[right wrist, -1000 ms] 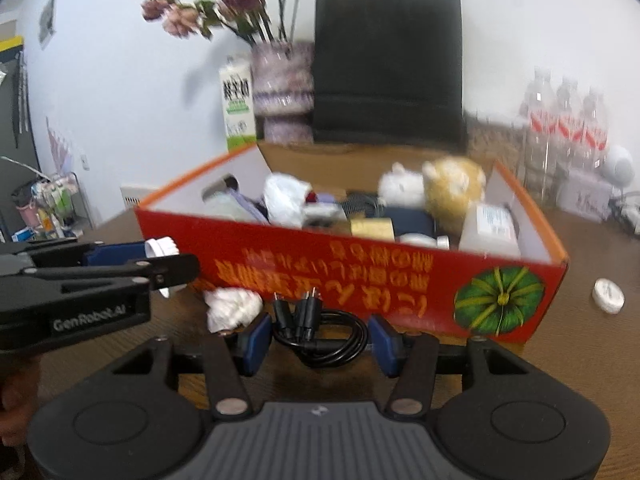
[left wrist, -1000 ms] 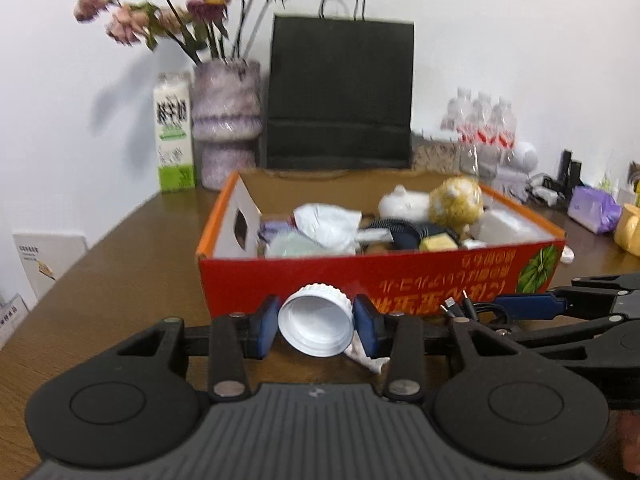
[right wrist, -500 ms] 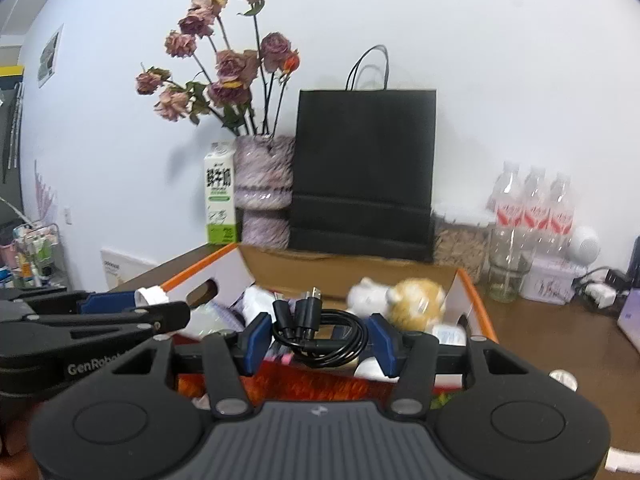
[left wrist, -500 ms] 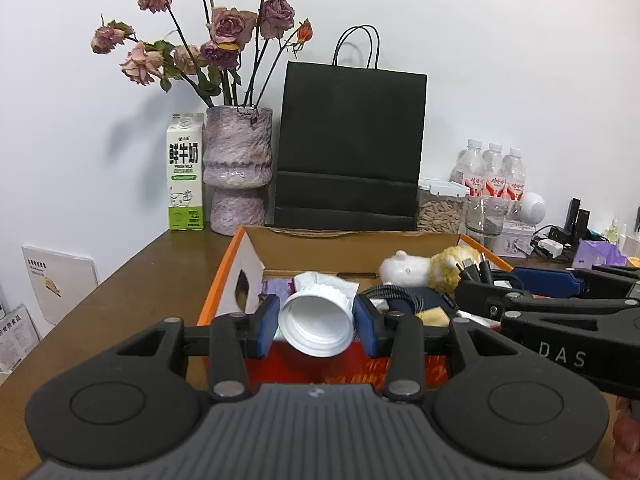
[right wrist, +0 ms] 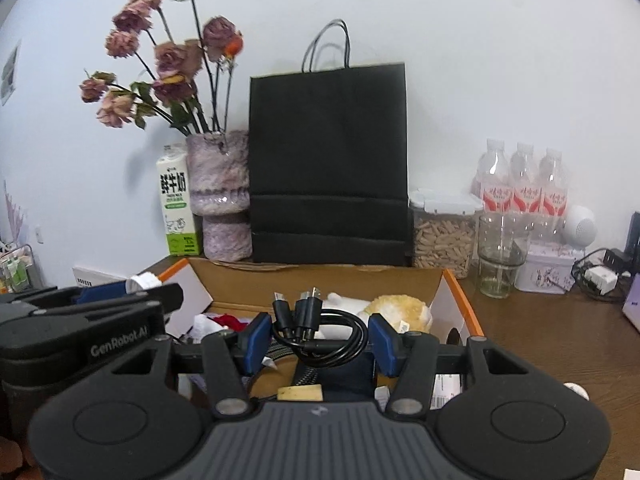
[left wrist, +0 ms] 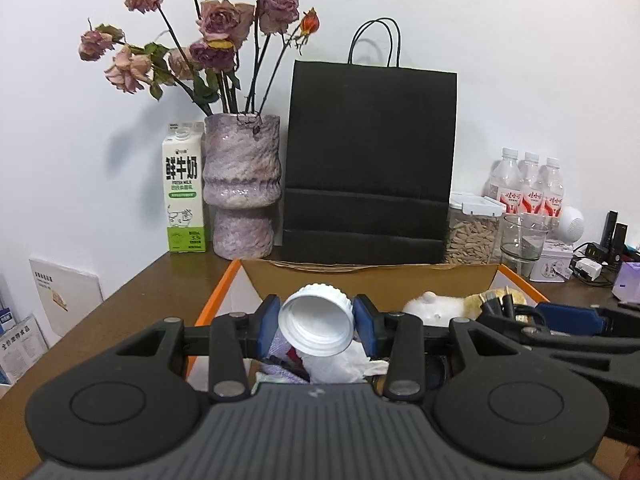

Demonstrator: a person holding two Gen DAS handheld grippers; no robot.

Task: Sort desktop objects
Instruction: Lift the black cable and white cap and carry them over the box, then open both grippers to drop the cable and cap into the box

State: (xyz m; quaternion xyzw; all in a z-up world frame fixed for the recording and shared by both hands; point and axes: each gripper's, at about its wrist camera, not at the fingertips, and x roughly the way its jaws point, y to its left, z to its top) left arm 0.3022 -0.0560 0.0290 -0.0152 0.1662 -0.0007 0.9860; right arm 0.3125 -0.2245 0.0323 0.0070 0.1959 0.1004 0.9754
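Observation:
My left gripper (left wrist: 316, 326) is shut on a white ribbed bottle cap (left wrist: 316, 324), its hollow side facing the camera, held above the open orange cardboard box (left wrist: 218, 300). My right gripper (right wrist: 318, 334) is shut on a coiled black cable (right wrist: 320, 328) with several plugs sticking up, also above the box (right wrist: 460, 296). Inside the box lie crumpled white tissue (left wrist: 340, 368), a white plush (left wrist: 434, 306) and a yellow plush (right wrist: 402, 310). The left gripper's arm (right wrist: 92, 320) shows at the left of the right wrist view; the right gripper's arm (left wrist: 568, 324) shows at the right of the left wrist view.
Behind the box stand a black paper bag (left wrist: 370, 160), a purple vase with dried roses (left wrist: 240, 184) and a milk carton (left wrist: 184, 188). To the right are a seed jar (left wrist: 472, 232), a glass (left wrist: 522, 240), water bottles (left wrist: 530, 188) and chargers on the brown table (right wrist: 560, 340).
Both grippers have risen from table level in front of the box to above its open top, carrying the cap and the cable. The box's red front wall has dropped out of view.

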